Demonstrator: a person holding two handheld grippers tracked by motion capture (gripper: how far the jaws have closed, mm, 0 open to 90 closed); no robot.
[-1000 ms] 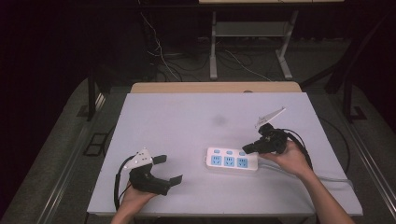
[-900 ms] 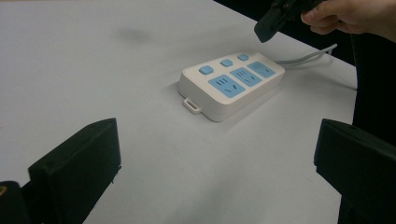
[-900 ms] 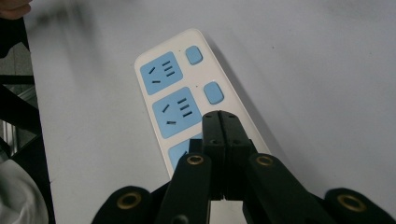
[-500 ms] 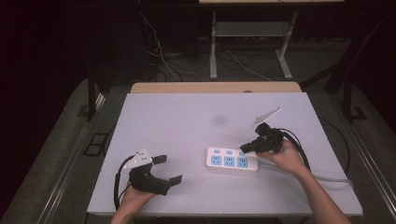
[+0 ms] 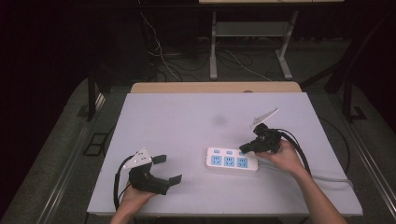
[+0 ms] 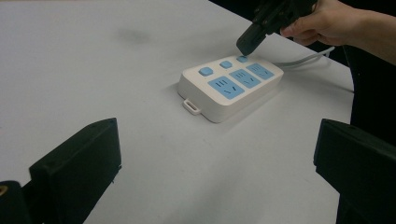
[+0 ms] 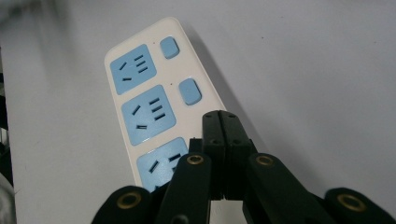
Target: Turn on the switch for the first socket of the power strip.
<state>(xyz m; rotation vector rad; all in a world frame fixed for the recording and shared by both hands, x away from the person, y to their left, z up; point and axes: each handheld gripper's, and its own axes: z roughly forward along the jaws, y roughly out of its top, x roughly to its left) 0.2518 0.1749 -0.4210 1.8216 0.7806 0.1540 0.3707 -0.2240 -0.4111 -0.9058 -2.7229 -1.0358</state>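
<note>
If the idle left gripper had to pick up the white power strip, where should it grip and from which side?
Probably from above, across the power strip's long side walls near mid-length. It lies flat on the table, a low, narrow bar. The left gripper stands open, likely wide enough. The right gripper, shut, sits over the cable-end switch, so avoid that end.

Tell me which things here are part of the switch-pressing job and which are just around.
In the job:
- power strip
- its blue switch nearest the cord, under the tip of the shut right gripper

Just around:
- left gripper, jaws open, resting apart from the strip
- table
- cables on the floor
</note>
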